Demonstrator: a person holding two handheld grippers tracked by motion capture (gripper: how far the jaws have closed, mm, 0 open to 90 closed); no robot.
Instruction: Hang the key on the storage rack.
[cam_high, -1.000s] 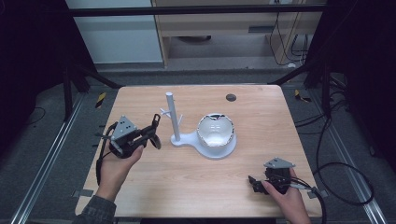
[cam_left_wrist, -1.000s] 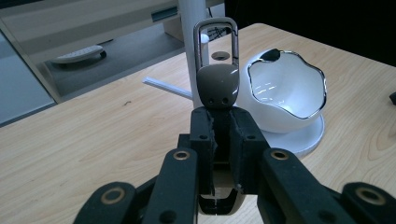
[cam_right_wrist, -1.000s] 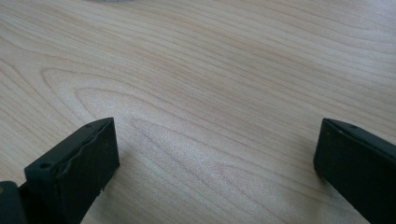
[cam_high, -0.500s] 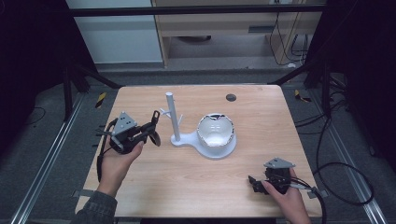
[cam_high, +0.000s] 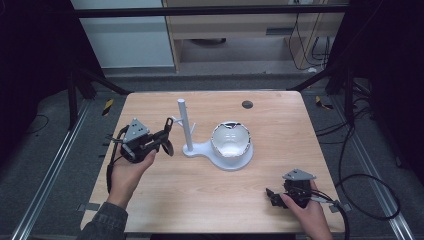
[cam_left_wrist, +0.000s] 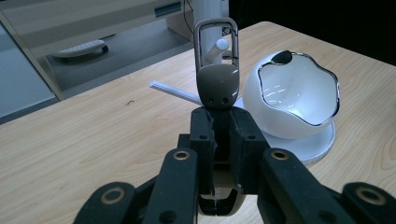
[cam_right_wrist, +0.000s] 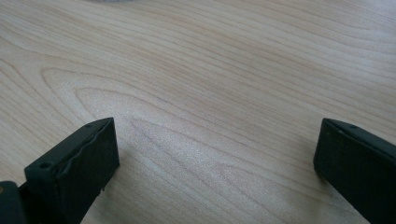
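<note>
A wooden table (cam_high: 200, 200) bears a white stand (cam_high: 200, 149).

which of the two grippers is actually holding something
The left gripper, shut on the brown keyring clip near the white stand. The right gripper is open over bare table.

Right gripper (cam_right_wrist: 215, 163) over bare wood

Its two black jaws rise at about 7 and 4 o'clock, set wide apart with nothing between them, above the light wooden table (cam_right_wrist: 210, 84). A pale sliver at 11 o'clock is perhaps a white base edge.
</note>
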